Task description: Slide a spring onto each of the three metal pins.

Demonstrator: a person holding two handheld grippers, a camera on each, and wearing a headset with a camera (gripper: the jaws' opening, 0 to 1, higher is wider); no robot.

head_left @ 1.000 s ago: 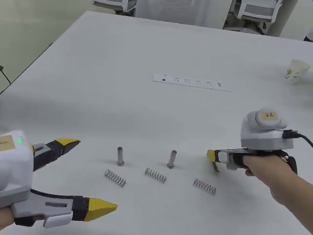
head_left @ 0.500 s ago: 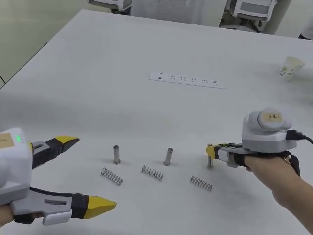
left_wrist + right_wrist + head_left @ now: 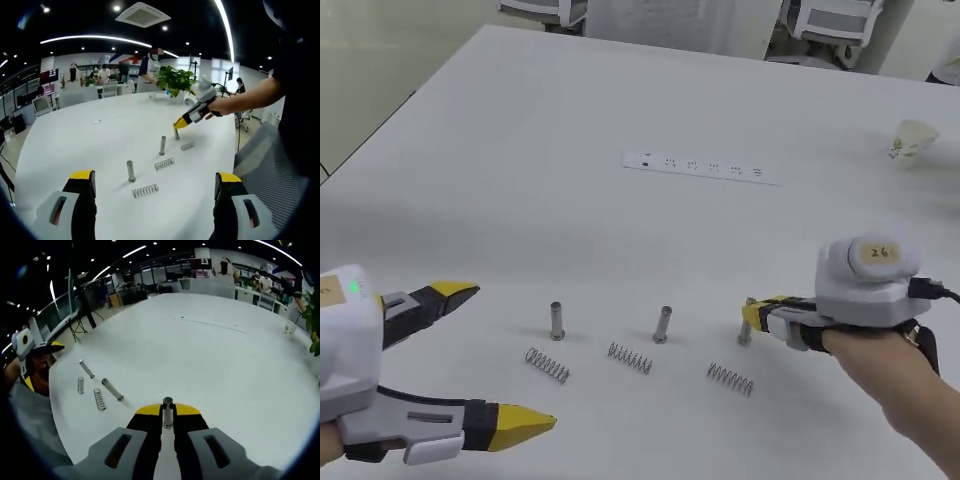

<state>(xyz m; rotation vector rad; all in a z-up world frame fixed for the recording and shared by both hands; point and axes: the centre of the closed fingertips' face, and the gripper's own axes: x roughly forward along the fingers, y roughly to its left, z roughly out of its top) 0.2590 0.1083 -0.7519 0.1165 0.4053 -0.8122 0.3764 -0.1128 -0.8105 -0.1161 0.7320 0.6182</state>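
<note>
Two short metal pins point(image 3: 557, 320) point(image 3: 663, 324) stand upright on the white table point(image 3: 620, 230). A third pin point(image 3: 745, 333) sits between the jaws of my right gripper point(image 3: 751, 315), which is shut on it close to the table. Its round top point(image 3: 167, 403) pokes up between the yellow tips of the right gripper point(image 3: 167, 410). Three springs point(image 3: 547, 364) point(image 3: 629, 357) point(image 3: 730, 378) lie flat in front of the pins. My left gripper point(image 3: 495, 358) is open wide at the near left, short of the pins, with nothing in it; in its own view the left gripper point(image 3: 155, 176) frames the nearest spring point(image 3: 145, 190).
A white power strip point(image 3: 705, 167) lies across the middle of the table. A paper cup point(image 3: 912, 139) stands at the far right. Office chairs point(image 3: 835, 22) line the far edge. Several people point(image 3: 150, 65) stand beyond the table.
The pin in my right gripper has gone from tilted to nearly upright. The left gripper has barely moved. The head camera has shifted a little.
</note>
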